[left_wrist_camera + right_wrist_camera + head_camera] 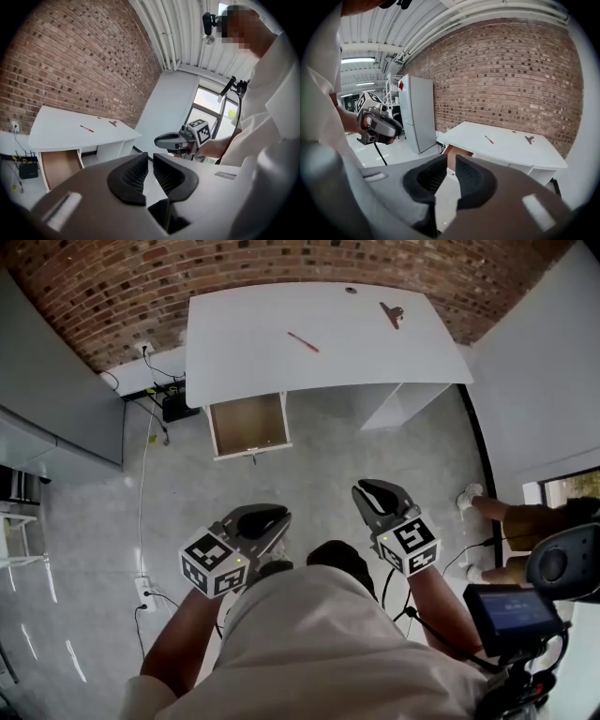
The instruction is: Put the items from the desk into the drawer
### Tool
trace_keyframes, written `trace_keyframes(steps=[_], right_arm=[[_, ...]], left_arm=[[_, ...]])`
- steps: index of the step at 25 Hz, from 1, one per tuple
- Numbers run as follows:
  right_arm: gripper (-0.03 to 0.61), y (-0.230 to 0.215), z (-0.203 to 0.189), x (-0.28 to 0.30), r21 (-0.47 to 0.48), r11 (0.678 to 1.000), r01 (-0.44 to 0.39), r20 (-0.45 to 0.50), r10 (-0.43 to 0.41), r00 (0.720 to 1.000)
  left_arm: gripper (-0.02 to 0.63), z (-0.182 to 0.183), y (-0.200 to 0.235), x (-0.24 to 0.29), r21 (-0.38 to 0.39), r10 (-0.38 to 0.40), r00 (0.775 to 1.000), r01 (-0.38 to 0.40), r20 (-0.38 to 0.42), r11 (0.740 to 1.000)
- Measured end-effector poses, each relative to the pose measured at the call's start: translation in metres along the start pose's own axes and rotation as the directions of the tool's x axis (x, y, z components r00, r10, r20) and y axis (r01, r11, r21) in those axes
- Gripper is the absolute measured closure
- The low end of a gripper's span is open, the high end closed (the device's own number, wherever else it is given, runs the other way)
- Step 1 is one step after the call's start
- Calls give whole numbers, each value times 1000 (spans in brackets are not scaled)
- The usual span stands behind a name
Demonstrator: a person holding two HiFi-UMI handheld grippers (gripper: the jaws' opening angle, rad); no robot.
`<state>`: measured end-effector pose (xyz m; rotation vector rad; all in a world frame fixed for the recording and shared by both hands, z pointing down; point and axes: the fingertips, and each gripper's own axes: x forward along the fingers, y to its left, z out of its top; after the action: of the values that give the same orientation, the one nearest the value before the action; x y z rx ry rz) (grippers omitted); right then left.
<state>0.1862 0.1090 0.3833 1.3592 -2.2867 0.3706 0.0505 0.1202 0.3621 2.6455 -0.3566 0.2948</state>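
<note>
A: Desk, materials?

B: White flat-topped desk (281,315), smooth matte top, set against a rough red brick wall (122,282). A thin red pen (303,342) is seen lying mid-top. A small dark clip-shaped piece (392,313) lies near the far right corner, well apart from the pen. Its material can't be told.

A: Drawer?

B: Shallow box drawer w/ white front and brown wood-look bottom (248,423). It is pulled out under the desk's left end, above a glossy grey floor (309,470).

A: Tools, pose?

B: Left gripper (272,518) and right gripper (373,491) are held low in front of the person's light shirt. Forearms are bent, and both tools are well short of the desk and pointed toward it. Shells are curved and grey, pads black and ribbed, w/ black-and-white marker cubes at the rear. Each pair of jaws is drawn almost together w/ only a thin slit left. Nothing is pinched in either.
</note>
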Motion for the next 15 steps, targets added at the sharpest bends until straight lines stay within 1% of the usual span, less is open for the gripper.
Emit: trace_keyframes(steps=[4, 7, 11, 15], right_arm=[[535, -10, 17, 42, -25, 999, -30, -34, 29, 999], [535, -28, 29, 76, -42, 998, -53, -59, 51, 997], [535, -67, 41, 134, -69, 993, -94, -86, 88, 992], [535, -112, 59, 189, -88, 989, -117, -98, 108, 989]], left_arm=[[572, 13, 31, -6, -4, 41, 999, -41, 15, 999], [572, 19, 57, -8, -46, 84, 996, -83, 32, 996], [572, 28, 98, -3, -85, 156, 987, -152, 44, 985], [572, 39, 134, 5, -104, 215, 976, -212, 25, 972]])
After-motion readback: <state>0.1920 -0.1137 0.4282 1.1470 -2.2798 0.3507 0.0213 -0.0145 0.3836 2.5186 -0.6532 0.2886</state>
